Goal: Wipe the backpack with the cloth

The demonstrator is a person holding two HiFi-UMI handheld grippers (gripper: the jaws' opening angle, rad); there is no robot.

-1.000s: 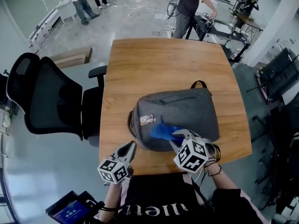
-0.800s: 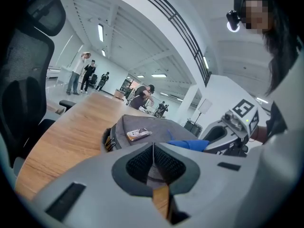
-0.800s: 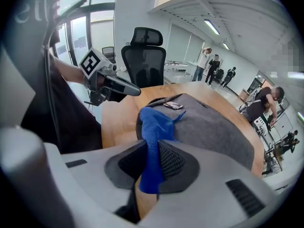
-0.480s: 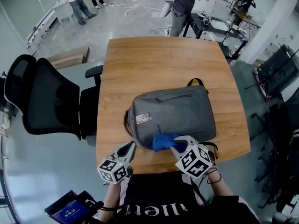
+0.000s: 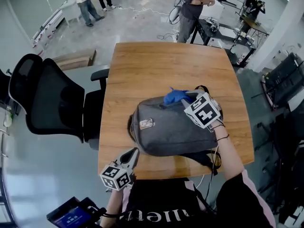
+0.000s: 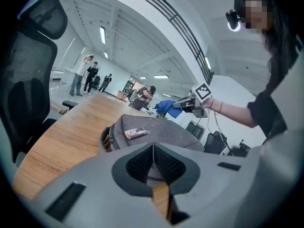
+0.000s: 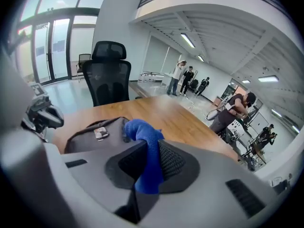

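While you hold one gripper in each hand, your right gripper point(image 5: 185, 101) has its fingers point(image 7: 173, 163) clenched on the single blue cloth point(image 5: 174, 97), a soft bunched piece of fabric at the far edge of the one grey backpack point(image 5: 171, 132). That backpack, a rounded woven-fabric bag with a small rectangular tag point(image 5: 147, 123) on top, lies flat on the square wooden surface point(image 5: 156, 65). Your left gripper point(image 5: 133, 155) sits at the near edge, just beside the backpack, its fingers point(image 6: 137, 163) pressed together on nothing. One black mesh-backed office chair point(image 5: 47, 99) stands left of the surface.
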